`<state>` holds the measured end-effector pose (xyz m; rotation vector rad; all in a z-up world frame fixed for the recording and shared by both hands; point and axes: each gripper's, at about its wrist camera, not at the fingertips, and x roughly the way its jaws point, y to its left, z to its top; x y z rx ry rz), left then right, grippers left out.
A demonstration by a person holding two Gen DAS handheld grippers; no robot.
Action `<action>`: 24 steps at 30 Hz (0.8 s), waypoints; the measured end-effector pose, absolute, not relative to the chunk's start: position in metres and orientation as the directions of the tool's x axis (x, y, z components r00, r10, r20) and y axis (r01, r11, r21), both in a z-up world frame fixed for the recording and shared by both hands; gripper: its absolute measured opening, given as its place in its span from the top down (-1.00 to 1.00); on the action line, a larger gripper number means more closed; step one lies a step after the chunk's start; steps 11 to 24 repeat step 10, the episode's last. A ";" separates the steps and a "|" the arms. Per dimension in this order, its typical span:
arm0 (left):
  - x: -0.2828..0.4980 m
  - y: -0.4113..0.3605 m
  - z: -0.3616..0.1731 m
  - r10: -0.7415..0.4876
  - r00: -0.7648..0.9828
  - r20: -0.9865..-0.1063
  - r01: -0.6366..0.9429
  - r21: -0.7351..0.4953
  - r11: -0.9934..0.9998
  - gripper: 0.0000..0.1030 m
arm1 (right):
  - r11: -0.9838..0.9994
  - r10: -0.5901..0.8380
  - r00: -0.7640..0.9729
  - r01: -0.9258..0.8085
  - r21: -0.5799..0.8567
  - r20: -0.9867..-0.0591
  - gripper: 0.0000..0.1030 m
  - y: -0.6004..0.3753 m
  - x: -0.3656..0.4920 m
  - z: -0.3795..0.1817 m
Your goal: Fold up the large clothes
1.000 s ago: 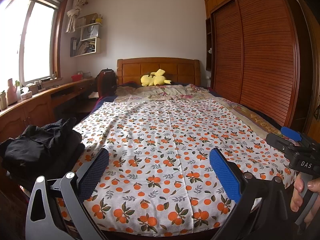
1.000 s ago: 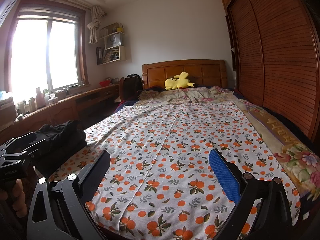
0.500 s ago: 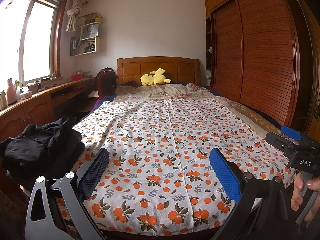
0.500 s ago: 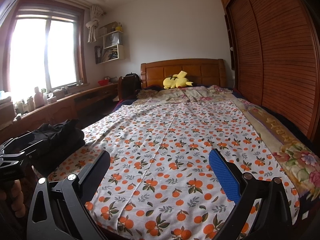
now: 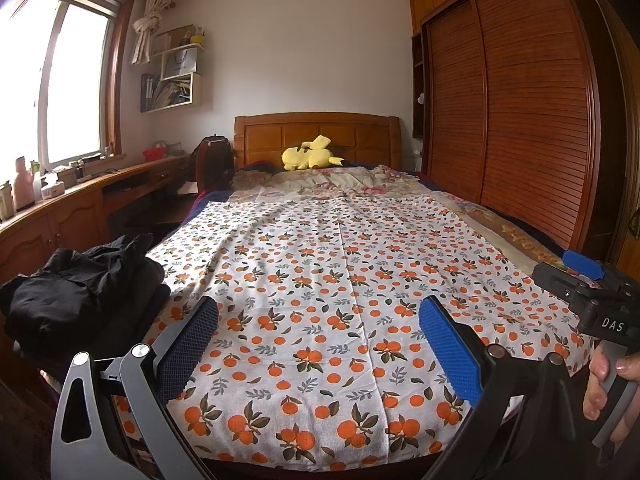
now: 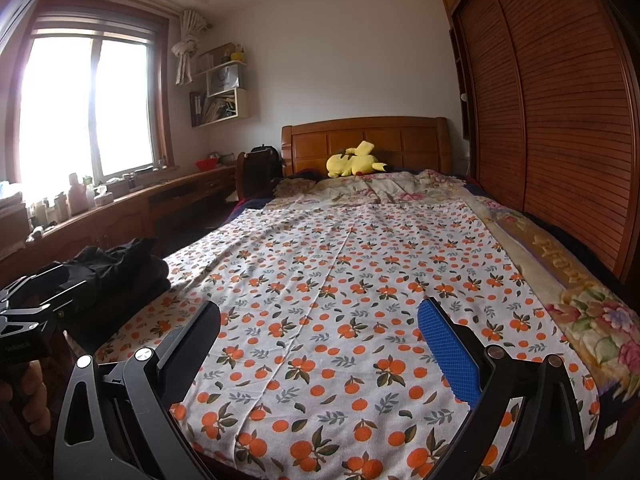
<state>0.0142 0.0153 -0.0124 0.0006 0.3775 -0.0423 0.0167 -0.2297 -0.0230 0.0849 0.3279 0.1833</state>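
1. Blue ribbed pads sit wide apart on the left hand-held gripper (image 5: 318, 344), nothing between them but air. It hangs over the foot of the bed (image 5: 328, 468), aimed down its length, so my guess is it's parked at a neutral spot where either side is reachable.
2. Same story with the right hand-held gripper (image 6: 318, 344): spread fully, holding nothing, level with the other one. Each tool peeks into the other's view at the edge, a hand (image 5: 608, 388) on its grip, so they're side by side.
3. Under both, an orange-print sheet (image 5: 340, 264) lies flat and smooth across the bed. Reads like a cleared work surface for spreading something big.
4. The task's clothes: a black heap (image 5: 80, 292) at the near left corner, just left of the left tool. It looks loosely bunched with some stacked layers, so I can't say whether it's waiting to be folded or is a rough finished pile.
5. Further out, a yellow plush (image 5: 308, 154) sits by the headboard, well out of the way.
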 end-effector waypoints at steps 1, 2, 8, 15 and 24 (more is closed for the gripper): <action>0.014 0.014 -0.012 -0.041 0.929 -0.369 0.041 -0.007 0.999 -0.96 | 0.980 0.192 0.930 -0.164 0.112 -0.312 -0.85 -0.230 0.017 -0.023; 0.014 0.015 -0.012 -0.040 0.929 -0.369 0.040 -0.006 0.999 -0.96 | 0.980 0.192 0.930 -0.165 0.112 -0.312 -0.85 -0.230 0.017 -0.023; 0.014 0.015 -0.013 -0.037 0.928 -0.370 0.038 -0.005 0.999 -0.96 | 0.980 0.192 0.930 -0.164 0.112 -0.313 -0.85 -0.230 0.017 -0.023; 0.014 0.016 -0.013 -0.040 0.928 -0.370 0.041 -0.005 0.999 -0.96 | 0.980 0.191 0.930 -0.164 0.111 -0.312 -0.85 -0.230 0.017 -0.023; 0.014 0.016 -0.013 -0.040 0.928 -0.370 0.041 -0.005 0.999 -0.96 | 0.980 0.191 0.930 -0.164 0.111 -0.312 -0.85 -0.230 0.017 -0.023</action>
